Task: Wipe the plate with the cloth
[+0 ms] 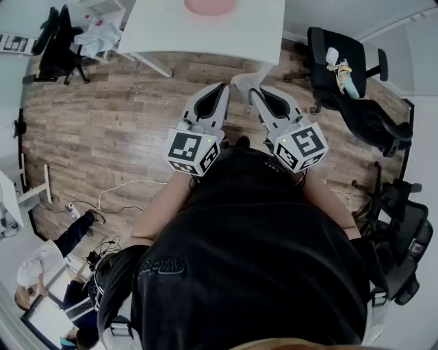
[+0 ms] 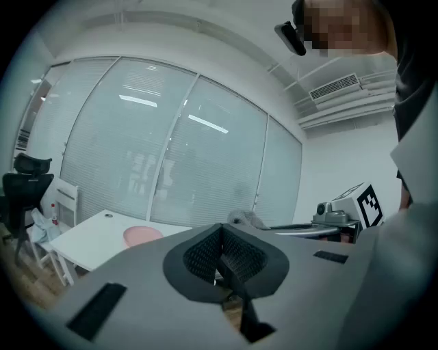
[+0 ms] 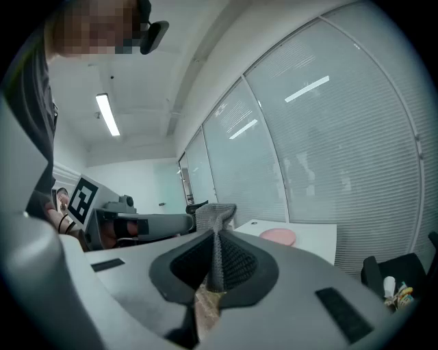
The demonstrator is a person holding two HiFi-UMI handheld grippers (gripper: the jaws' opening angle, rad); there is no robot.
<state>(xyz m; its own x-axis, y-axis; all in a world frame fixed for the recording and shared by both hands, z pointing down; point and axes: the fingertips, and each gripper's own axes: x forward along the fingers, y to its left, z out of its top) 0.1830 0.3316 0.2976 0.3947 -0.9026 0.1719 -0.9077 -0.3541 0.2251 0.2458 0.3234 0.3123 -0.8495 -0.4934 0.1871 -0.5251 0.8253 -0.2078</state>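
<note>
Plate (image 1: 210, 6) waits at 12 o'clock on the counter (image 1: 157, 27), unwiped, I judge. My right claw (image 3: 217, 256) pinches the cloth (image 3: 213, 213); my left claw (image 2: 220, 249) is closed, empty. Next, I approach.

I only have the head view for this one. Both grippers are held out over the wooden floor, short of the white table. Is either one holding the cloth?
Observer: Yes. In its own view the right gripper is shut on a grey cloth, which sticks up past the tips.
Operator: And the left one?
Observer: The left gripper is shut with nothing between its jaws.
Operator: At my top edge I see only a pink sliver. Is that the plate?
Observer: Yes. The left gripper view shows a pink plate lying flat on the white table, well ahead of the gripper and untouched.
</note>
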